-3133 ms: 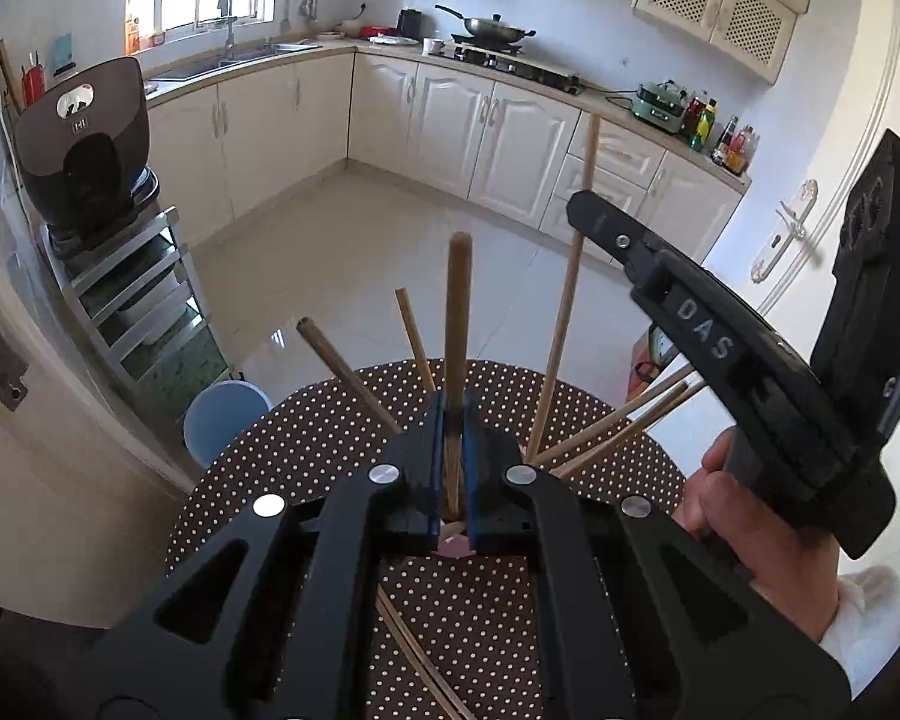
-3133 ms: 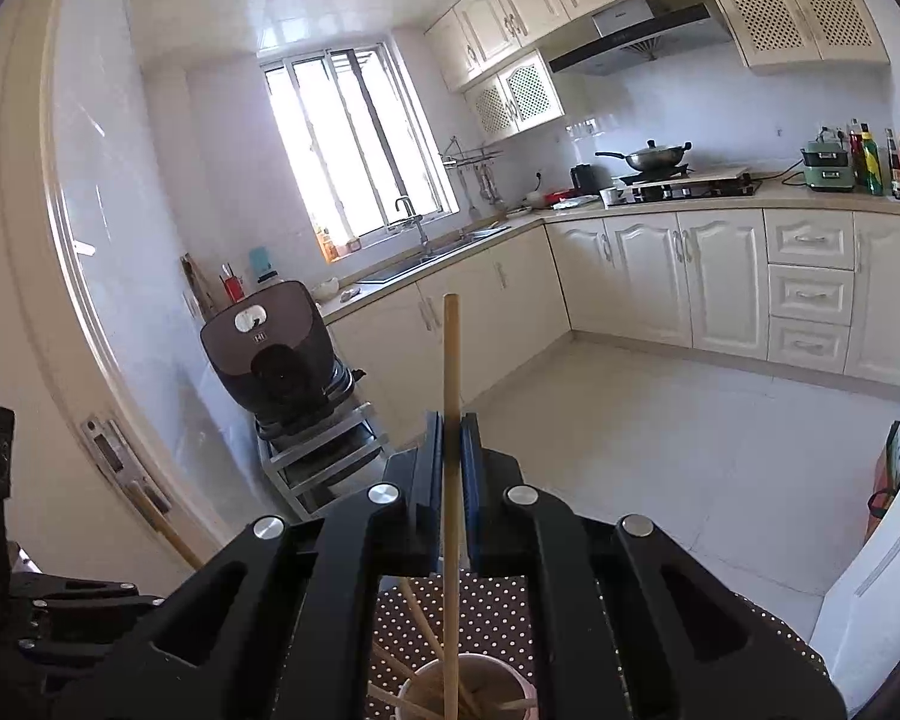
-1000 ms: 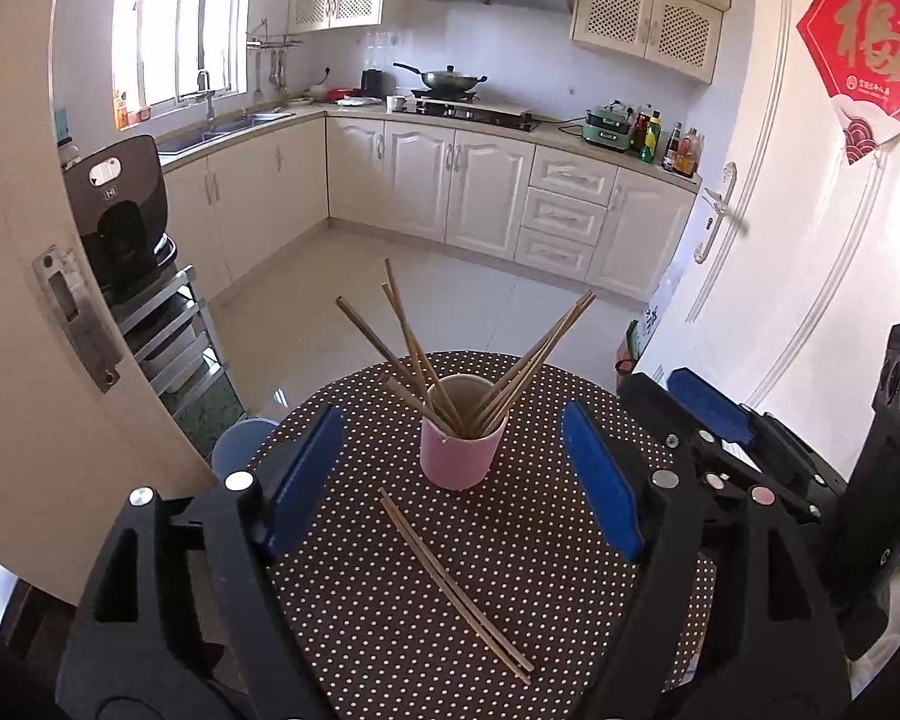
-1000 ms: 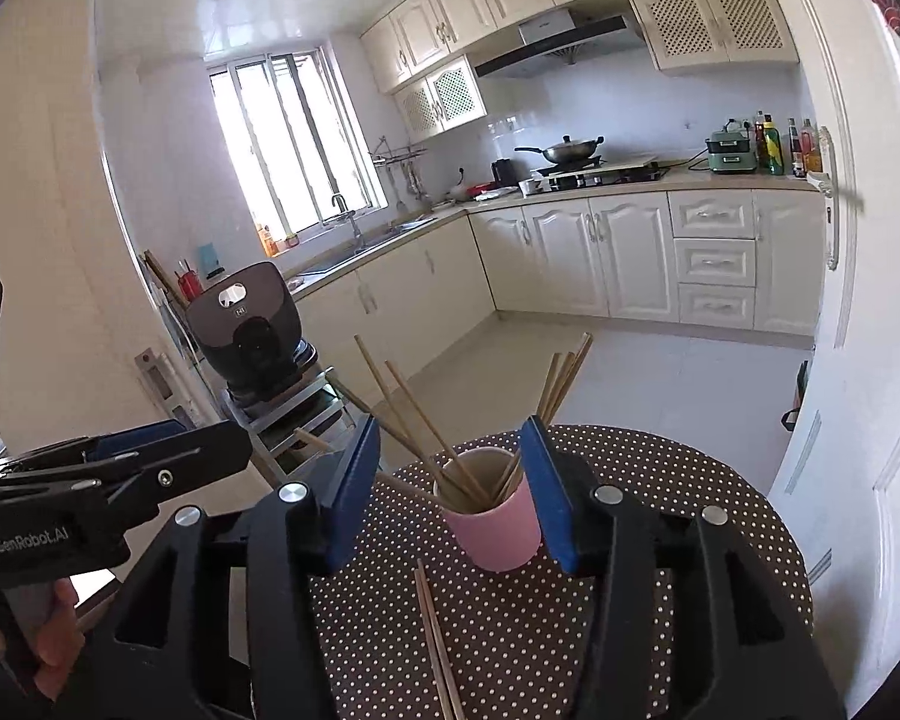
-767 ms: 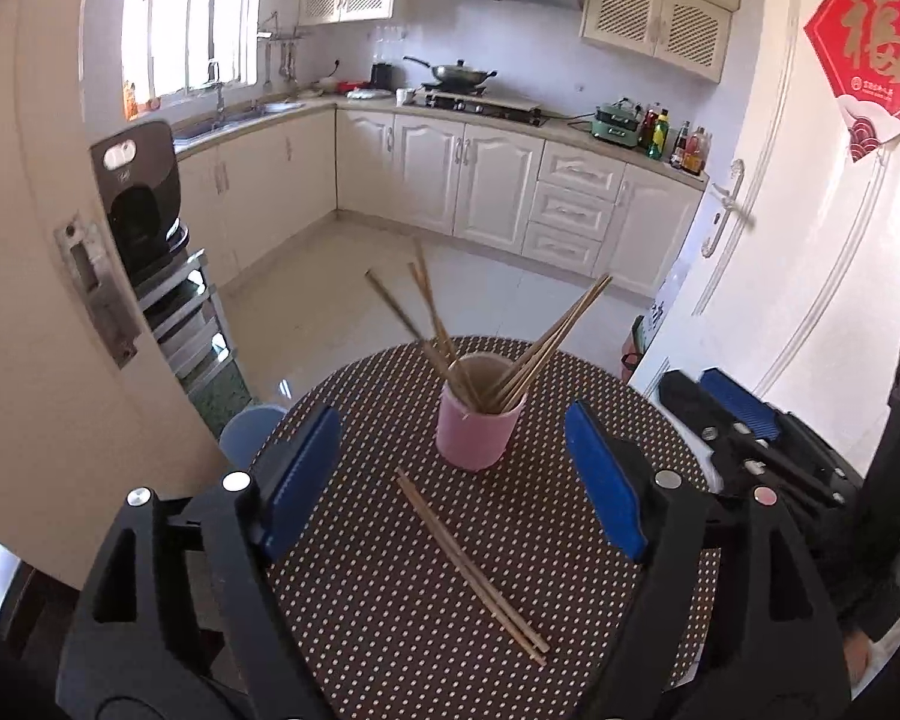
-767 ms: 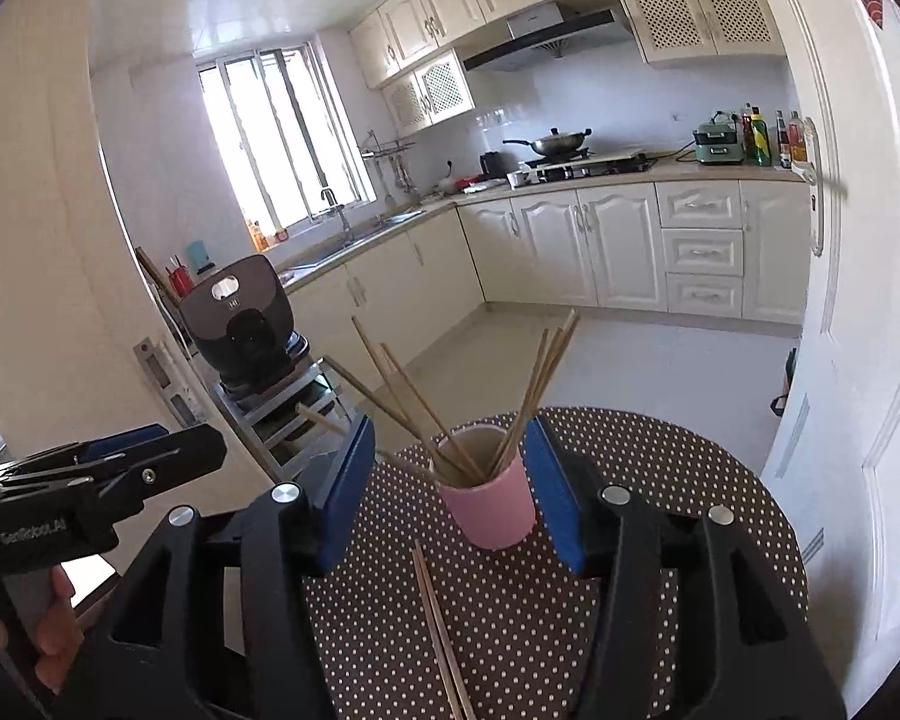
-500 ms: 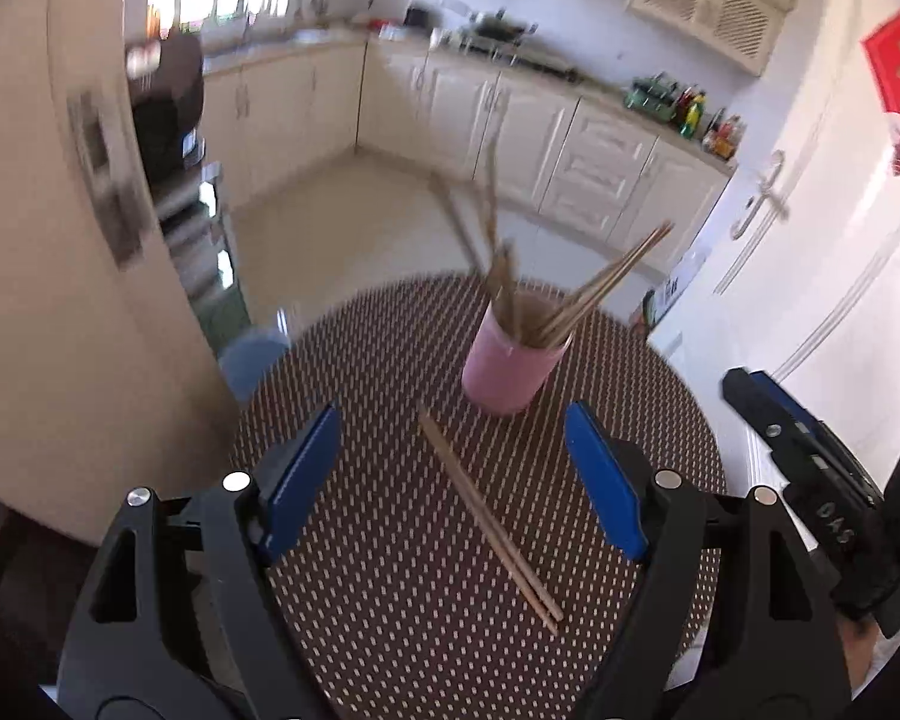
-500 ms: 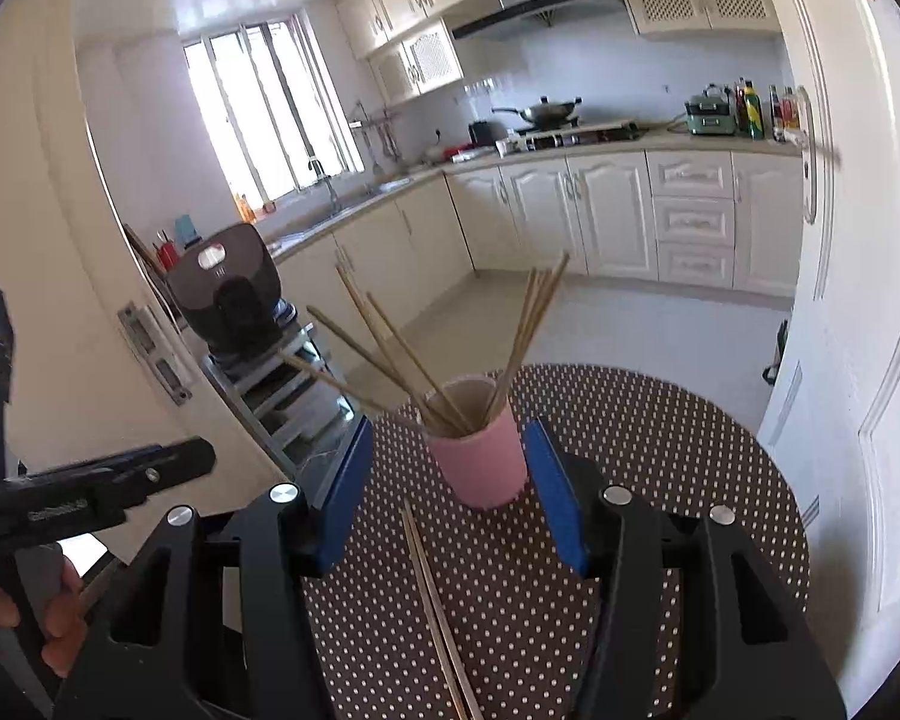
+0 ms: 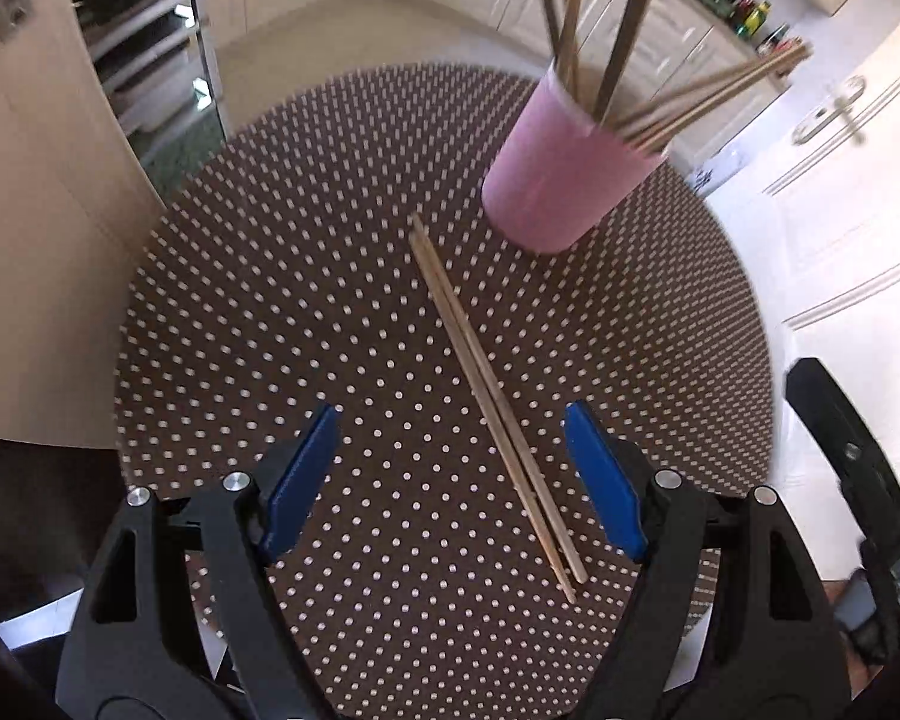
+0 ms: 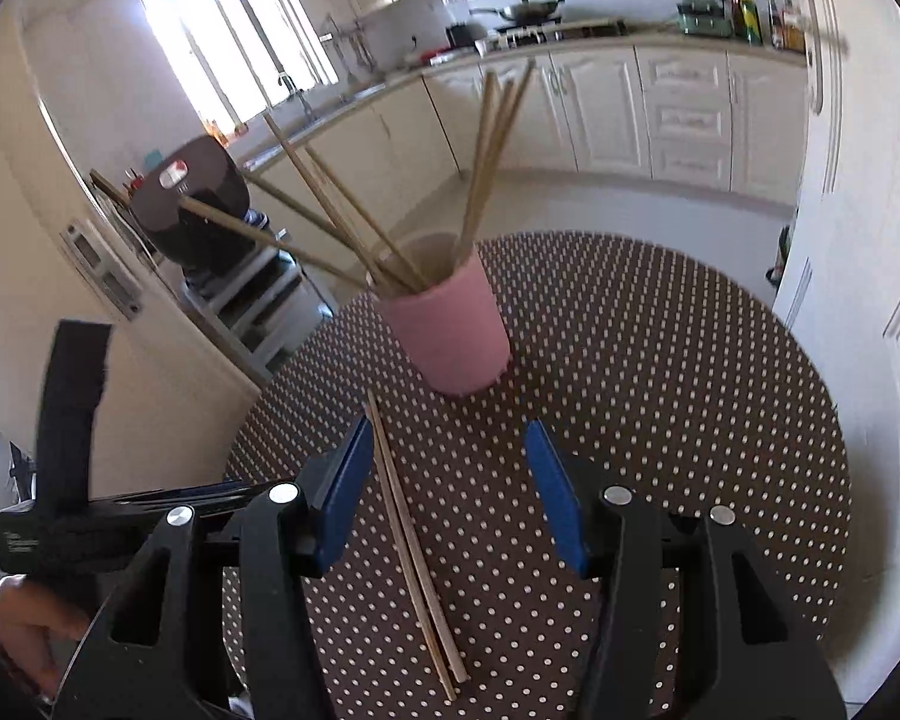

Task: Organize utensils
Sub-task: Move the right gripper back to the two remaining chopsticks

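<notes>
Pink cup (image 10: 450,336) of chopsticks (image 10: 492,162) on dotted table (image 10: 660,372); two loose chopsticks (image 10: 411,534) beside open, empty jaws.

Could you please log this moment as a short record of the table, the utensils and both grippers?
surface: round polka-dot table
holder: pink cup, upright, holding several chopsticks
loose utensils: pair of chopsticks lying side by side on the table, just short of the cup
left gripper: open, empty, above the loose pair
right gripper: open, empty, loose pair beside its left pad
</notes>
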A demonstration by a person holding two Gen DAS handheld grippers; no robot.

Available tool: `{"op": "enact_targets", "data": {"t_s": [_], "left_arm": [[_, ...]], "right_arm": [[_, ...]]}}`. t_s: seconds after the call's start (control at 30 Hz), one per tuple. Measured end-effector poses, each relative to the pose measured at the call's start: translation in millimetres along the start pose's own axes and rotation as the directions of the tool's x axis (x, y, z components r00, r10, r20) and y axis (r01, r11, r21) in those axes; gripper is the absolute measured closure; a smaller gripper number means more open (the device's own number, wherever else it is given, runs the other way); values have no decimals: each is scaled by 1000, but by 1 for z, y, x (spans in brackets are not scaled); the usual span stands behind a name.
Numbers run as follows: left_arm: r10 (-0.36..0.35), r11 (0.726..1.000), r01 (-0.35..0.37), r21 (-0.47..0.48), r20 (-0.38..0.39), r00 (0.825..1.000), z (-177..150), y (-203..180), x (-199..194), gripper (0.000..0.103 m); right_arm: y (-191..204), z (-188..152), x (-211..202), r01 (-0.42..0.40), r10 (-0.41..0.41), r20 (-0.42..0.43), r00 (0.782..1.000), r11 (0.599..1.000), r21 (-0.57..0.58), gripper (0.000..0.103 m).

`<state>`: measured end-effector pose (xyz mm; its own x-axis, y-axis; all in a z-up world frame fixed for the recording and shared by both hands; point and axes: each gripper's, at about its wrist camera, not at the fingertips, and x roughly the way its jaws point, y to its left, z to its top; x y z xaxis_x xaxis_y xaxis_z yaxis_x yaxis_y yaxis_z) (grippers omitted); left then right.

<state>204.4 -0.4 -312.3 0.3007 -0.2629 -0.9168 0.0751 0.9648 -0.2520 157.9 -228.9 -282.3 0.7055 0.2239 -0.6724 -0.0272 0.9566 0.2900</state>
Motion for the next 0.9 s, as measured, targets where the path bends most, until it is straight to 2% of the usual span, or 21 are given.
{"op": "enact_targets", "data": {"t_s": [0.1,0.27,0.47,0.6,0.9], "left_arm": [[21,1000,-22,-9,-52,998,0,0,26,27],[74,997,-72,18,-83,994,-1,-4,48,27],[103,995,-104,-1,-131,986,1,2,70,27],[145,989,-142,31,-120,982,6,-3,79,27],[158,987,-157,18,-142,977,24,-9,91,27]], "right_arm": [[-7,-3,9,-1,1,-38,999,1000,6,52],[-15,-3,22,0,2,-79,997,1000,21,52],[-18,6,37,-7,8,-103,995,1000,13,52],[-17,8,45,-13,13,-125,992,1000,6,52],[-12,9,59,-24,21,-170,985,1000,-18,52]]}}
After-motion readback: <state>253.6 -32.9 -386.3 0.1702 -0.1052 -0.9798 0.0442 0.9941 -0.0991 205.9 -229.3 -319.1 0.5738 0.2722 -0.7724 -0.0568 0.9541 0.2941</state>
